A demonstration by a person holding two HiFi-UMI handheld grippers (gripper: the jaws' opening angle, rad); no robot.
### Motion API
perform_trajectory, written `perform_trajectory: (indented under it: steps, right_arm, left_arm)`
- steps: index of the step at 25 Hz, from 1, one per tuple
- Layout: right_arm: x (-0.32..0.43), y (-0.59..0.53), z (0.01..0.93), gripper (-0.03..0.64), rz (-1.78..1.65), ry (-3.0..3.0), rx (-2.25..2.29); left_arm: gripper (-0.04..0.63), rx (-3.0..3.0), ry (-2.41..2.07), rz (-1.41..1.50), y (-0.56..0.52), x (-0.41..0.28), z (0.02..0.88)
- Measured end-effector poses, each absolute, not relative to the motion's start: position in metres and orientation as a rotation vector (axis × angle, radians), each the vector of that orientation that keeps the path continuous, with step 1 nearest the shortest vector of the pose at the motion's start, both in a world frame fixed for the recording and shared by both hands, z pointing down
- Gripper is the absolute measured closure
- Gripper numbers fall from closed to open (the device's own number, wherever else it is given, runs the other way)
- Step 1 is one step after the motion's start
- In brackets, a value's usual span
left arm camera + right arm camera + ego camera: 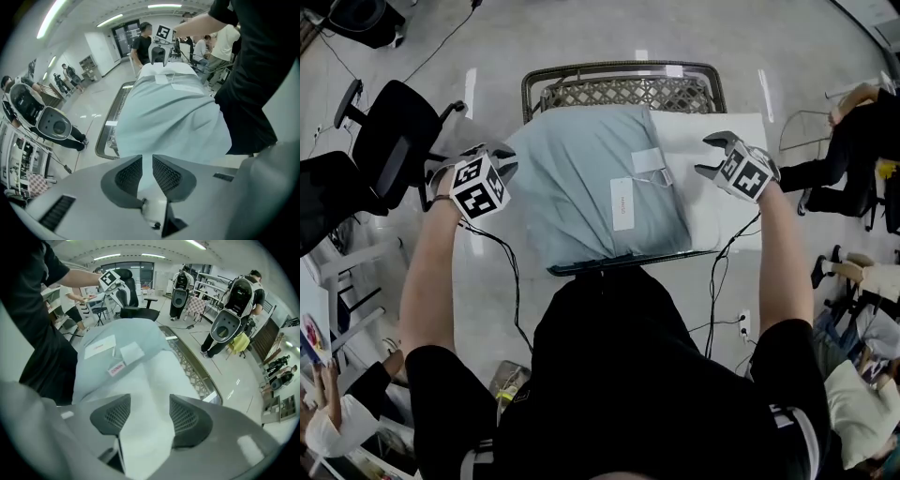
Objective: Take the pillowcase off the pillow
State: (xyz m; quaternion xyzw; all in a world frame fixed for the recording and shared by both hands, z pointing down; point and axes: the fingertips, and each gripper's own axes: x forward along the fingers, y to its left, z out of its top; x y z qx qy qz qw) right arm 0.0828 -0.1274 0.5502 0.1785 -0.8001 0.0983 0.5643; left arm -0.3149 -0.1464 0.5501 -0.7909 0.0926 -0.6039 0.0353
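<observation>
Pillowcase (pixel 600 187), pale blue-grey, lay flat across the centre of the head view and covered most of the pillow (pixel 708 223). I noted the white pillow exposed as a bare strip along the right side of the case. Two white labels (pixel 623 203) sat on the upper face of the case, right of its middle. Beyond the top edge stood a wicker piece with a metal rim (pixel 623 89).

Left gripper (pixel 508 161) hung at the left edge of the pillowcase, centre-left of frame. In the left gripper view I read its jaws (pixel 146 157) as parted by a narrow slit, pads clear of the cloth, nothing held; the case showed beyond the gap.

Right gripper (pixel 711 155) hung over the bare pillow strip, centre-right of frame. In the right gripper view its jaws (pixel 150 399) stood wider apart, with white pillow fabric visible between them and no pad pressing on it.

A black office chair (pixel 394 131) stood at upper left.
</observation>
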Motion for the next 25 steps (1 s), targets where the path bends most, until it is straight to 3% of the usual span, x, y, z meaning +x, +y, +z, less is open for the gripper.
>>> perform_trajectory:
  steps: [7, 15, 22, 25]
  right_arm:
    - [0.083, -0.01, 0.567, 0.328, 0.308, -1.894, 0.434]
    - [0.113, 0.069, 0.599, 0.272, 0.276, -1.88, 0.455]
    - [0.121, 0.081, 0.627, 0.199, 0.006, -1.838, 0.517]
    - [0.122, 0.069, 0.646, 0.134, -0.104, -1.782, 0.575]
  left_arm:
    - [0.476, -2.599, 0.261, -1.7, -0.057, -0.262, 0.559]
    - [0.442, -2.71, 0.385, -1.75, 0.053, -0.234, 0.583]
    - [0.389, -2.62, 0.667, -1.864, 0.103, -0.245, 0.609]
    - [0.36, -2.557, 0.846, -1.873, 0.097, -0.256, 0.627]
